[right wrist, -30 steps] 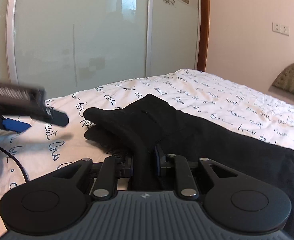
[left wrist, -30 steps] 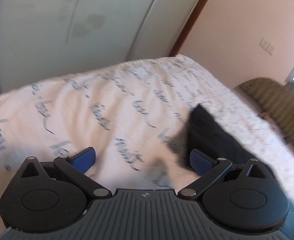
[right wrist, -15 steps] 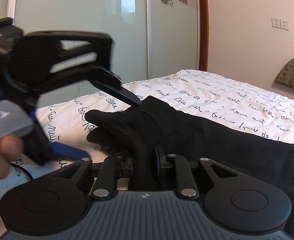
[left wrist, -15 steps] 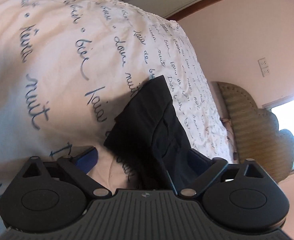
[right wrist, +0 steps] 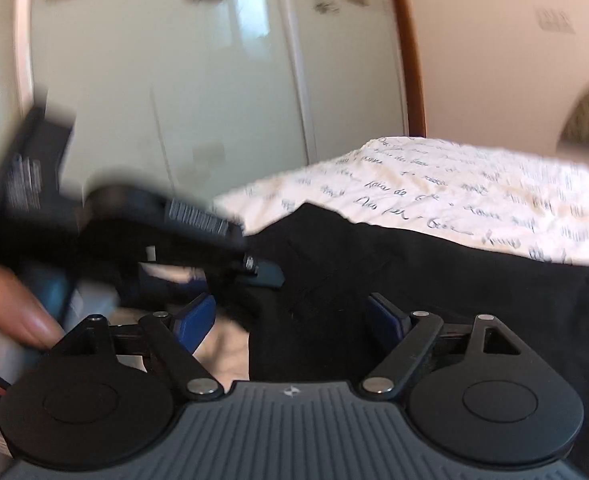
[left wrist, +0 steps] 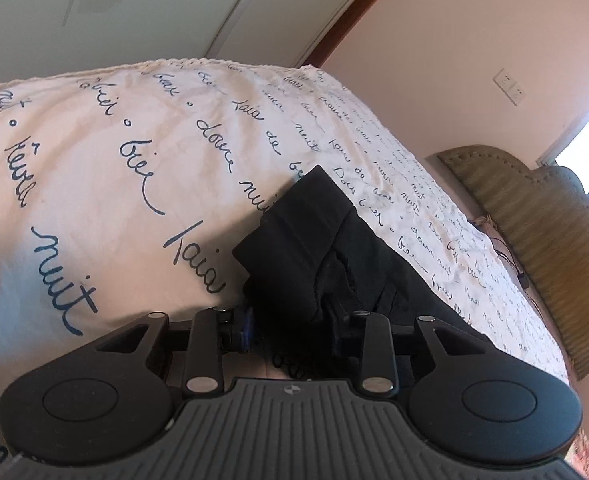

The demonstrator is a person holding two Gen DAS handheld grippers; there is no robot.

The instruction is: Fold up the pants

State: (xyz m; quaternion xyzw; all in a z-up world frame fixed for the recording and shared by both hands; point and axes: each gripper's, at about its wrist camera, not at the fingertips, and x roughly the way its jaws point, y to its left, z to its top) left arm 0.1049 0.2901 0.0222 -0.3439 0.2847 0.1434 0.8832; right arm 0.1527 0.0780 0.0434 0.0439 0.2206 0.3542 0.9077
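Observation:
Black pants [left wrist: 314, 248] lie on a white bed sheet with dark script [left wrist: 134, 152]. In the left wrist view my left gripper [left wrist: 290, 328] is shut on a bunched end of the pants close to the sheet. In the right wrist view the pants [right wrist: 434, 280] spread to the right, and my right gripper [right wrist: 294, 316] is open, its blue pads apart on either side of the cloth. The left gripper [right wrist: 254, 268] shows blurred there, its fingertip on the pants just ahead and left.
A frosted sliding wardrobe door [right wrist: 214, 100] stands beyond the bed's far end. A pink wall with sockets [left wrist: 508, 86] and a padded tan headboard [left wrist: 534, 216] lie to the right. A hand [right wrist: 10, 316] holds the left gripper.
My left gripper has closed on the end of the pants. My right gripper, shut on the pants before, has opened. The right view has shifted and blurred.

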